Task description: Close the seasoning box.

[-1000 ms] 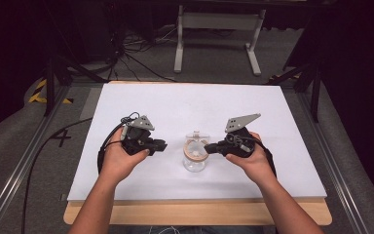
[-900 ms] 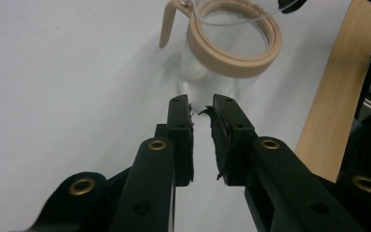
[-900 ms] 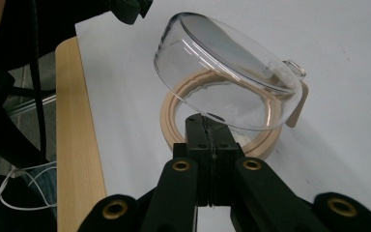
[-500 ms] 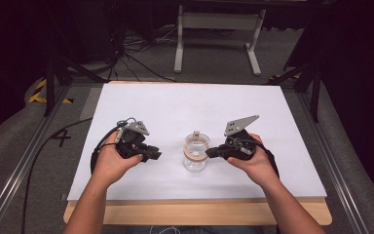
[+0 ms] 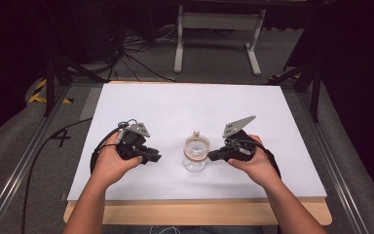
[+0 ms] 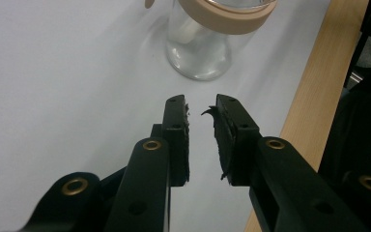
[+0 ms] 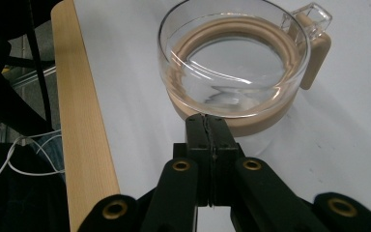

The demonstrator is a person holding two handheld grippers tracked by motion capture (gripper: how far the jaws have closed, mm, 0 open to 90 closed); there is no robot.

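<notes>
A clear glass jar (image 5: pixel 196 153) with a tan band round its rim stands upright on the white table top (image 5: pixel 199 107), near the front middle. A tan tab with a clear clip (image 7: pixel 314 48) sticks out on its far side. My left gripper (image 5: pixel 157 157) lies to the jar's left, apart from it, jaws open a little with nothing between them (image 6: pixel 202 104); the jar (image 6: pixel 207 48) is just ahead of it. My right gripper (image 5: pixel 209 156) is at the jar's right side, jaws shut together (image 7: pixel 206 118), tips right against the tan band (image 7: pixel 251 123).
The table's wooden front edge (image 5: pixel 199 212) runs close behind both hands. A black cable (image 5: pixel 48 146) trails off the left side from the left gripper. Beyond the table are a white metal frame (image 5: pixel 219 22) and floor cables.
My left gripper has drawn back from the jar, toward the person and slightly left. The right gripper and jar have hardly moved.
</notes>
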